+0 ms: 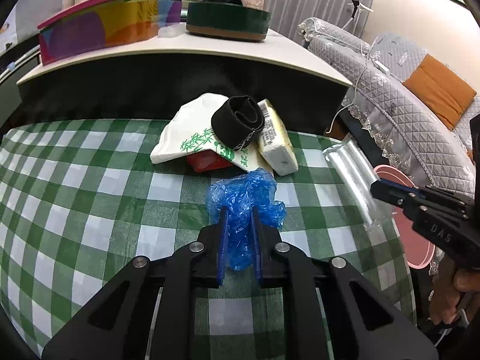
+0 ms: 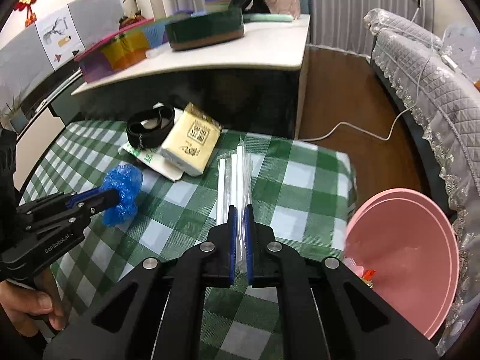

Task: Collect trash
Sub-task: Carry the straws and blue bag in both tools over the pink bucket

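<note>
Now, key relation: the pink basin (image 2: 405, 258) sits at about 3 o'clock of my right gripper (image 2: 239, 234), just off the right edge of the checked tablecloth (image 2: 300, 180); that is where I judge both loads should go.
Nearer arm: my right one is beside the basin; my left gripper (image 1: 239, 228) is well apart from it, with the right gripper in between.
Right grip: fingers pressed in on a clear sleeve of white straws (image 2: 237, 180), pinching it near its close end.
Straw axis: long axis runs from 6 to 12 o'clock, straight ahead of my right fingers, far end toward the tissue pack (image 2: 190, 142).
Left grip: fingers closed on a crumpled blue plastic bag (image 1: 244, 198), which bulges forward at 12 o'clock beyond the tips.
Bag height: I cannot tell whether it is lifted clear of the cloth or dragging on it.
From the left view: the basin (image 1: 417, 231) shows at 3 o'clock, behind the right gripper (image 1: 378, 190).
Left behind: a black band (image 1: 238, 121) on a white bamboo-print bag (image 1: 186, 138) at 12 o'clock, untouched.
Basin contents: some colourful scraps at its near rim, too small to name.
Risk, as I judge it: the long sleeve may swing and catch the rim.
</note>
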`<control>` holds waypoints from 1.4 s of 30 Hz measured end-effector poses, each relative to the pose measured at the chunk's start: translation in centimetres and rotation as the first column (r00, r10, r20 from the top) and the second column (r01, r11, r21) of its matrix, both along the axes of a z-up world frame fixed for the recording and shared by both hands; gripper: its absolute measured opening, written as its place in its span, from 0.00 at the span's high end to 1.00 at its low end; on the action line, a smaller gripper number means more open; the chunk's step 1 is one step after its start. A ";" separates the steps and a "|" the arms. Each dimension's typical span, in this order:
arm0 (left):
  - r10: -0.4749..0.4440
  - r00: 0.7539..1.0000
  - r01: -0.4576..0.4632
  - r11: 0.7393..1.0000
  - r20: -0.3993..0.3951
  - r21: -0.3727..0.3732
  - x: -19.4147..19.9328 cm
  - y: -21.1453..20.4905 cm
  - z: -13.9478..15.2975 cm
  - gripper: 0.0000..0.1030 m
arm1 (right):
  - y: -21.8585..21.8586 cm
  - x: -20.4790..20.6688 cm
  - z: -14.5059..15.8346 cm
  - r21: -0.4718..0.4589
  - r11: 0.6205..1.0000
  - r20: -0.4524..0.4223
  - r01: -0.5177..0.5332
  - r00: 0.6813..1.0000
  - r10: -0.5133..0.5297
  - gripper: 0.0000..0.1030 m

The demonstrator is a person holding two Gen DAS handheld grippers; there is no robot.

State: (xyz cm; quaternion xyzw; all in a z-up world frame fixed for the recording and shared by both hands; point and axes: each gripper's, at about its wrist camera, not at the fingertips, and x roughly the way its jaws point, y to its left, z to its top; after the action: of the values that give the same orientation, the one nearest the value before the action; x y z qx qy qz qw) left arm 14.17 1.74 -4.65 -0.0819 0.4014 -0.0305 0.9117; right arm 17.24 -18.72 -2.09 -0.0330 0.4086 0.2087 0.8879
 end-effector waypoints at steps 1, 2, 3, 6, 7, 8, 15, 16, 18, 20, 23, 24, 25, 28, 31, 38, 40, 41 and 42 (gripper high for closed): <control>-0.001 1.000 0.001 1.000 0.008 0.003 -0.2 -0.1 0.2 0.87 | -0.2 -0.2 0.2 0.003 1.000 0.007 0.003 1.000 -0.003 0.95; -0.002 1.000 0.002 1.000 0.015 0.008 -0.5 -0.2 0.4 0.87 | -0.4 -0.4 0.5 0.007 1.000 0.014 0.008 1.000 -0.008 0.95; -0.002 1.000 0.002 1.000 0.022 0.012 -0.8 -0.3 0.6 0.87 | -0.5 -0.6 0.7 0.009 1.000 0.018 0.011 1.000 -0.011 0.95; -0.003 0.999 0.002 1.000 0.038 0.013 -1.4 -0.5 1.0 0.87 | -1.2 -1.3 1.3 0.016 1.000 0.032 0.020 0.999 -0.020 0.95; -0.003 0.999 0.003 1.000 0.045 0.015 -1.6 -0.6 1.2 0.87 | -1.4 -1.5 1.5 0.019 1.000 0.038 0.023 0.999 -0.024 0.95; -0.005 0.999 0.004 1.000 0.049 0.015 -1.8 -0.7 1.3 0.87 | -1.7 -1.8 1.8 0.022 0.999 0.045 0.027 0.999 -0.028 0.95; -0.033 0.995 0.031 0.999 0.095 0.021 -3.1 -1.9 2.8 0.87 | -3.6 -3.3 3.1 0.031 0.998 0.079 0.053 0.995 -0.056 0.95; -0.040 0.994 0.038 0.999 0.103 0.022 -3.2 -2.3 3.1 0.87 | -3.9 -3.5 3.2 0.034 0.998 0.082 0.058 0.995 -0.061 0.95; -0.050 0.992 0.048 0.998 0.114 0.027 -3.6 -2.7 3.5 0.87 | -4.6 -3.8 3.6 0.041 0.997 0.089 0.071 0.993 -0.074 0.95; -0.064 0.990 0.061 0.998 0.127 0.032 -3.9 -3.3 3.9 0.87 | -5.2 -4.2 4.1 0.046 0.996 0.100 0.081 0.991 -0.086 0.95; -0.075 0.988 0.071 0.997 0.134 0.035 -4.4 -4.0 4.3 0.87 | -6.1 -4.8 4.8 0.053 0.994 0.117 0.093 0.988 -0.099 0.95; -0.078 0.988 0.074 0.997 0.136 0.034 -4.5 -4.1 4.4 0.87 | -6.4 -5.0 5.0 0.054 0.994 0.123 0.097 0.987 -0.103 0.95; -0.081 0.987 0.077 0.996 0.139 0.034 -4.7 -4.3 4.6 0.87 | -6.7 -5.2 5.2 0.052 0.994 0.131 0.101 0.986 -0.107 0.95; -0.089 0.985 0.084 0.996 0.145 0.037 -5.1 -4.9 5.0 0.87 | -7.4 -5.8 5.7 0.048 0.992 0.148 0.113 0.982 -0.119 0.95; -0.097 0.984 0.094 0.995 0.146 0.032 -5.1 -5.4 5.5 0.87 | -8.6 -6.2 6.1 0.058 0.989 0.157 0.134 0.977 -0.141 0.95; -0.150 0.976 0.145 0.989 0.159 0.039 -4.5 -8.2 6.6 0.87 | -11.6 -6.7 7.2 0.086 0.977 0.172 0.194 0.963 -0.206 0.95; -0.167 0.972 0.163 0.986 0.164 0.039 -4.2 -9.3 6.9 0.87 | -12.4 -6.7 7.4 0.090 0.974 0.180 0.210 0.958 -0.223 0.95; -0.174 0.971 0.170 0.985 0.166 0.038 -4.1 -9.8 7.0 0.87 | -13.0 -6.7 7.6 0.092 0.971 0.185 0.221 0.954 -0.235 0.95; -0.180 0.969 0.177 0.984 0.167 0.037 -3.9 -10.2 7.1 0.87 | -13.4 -6.7 7.8 0.094 0.969 0.189 0.229 0.951 -0.244 0.95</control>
State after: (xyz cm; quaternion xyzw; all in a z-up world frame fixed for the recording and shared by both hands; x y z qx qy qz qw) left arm 10.24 -8.51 2.45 -0.0328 0.3284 -0.1150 0.9369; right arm 10.50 -32.14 5.72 0.0270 0.3111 0.1108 0.9435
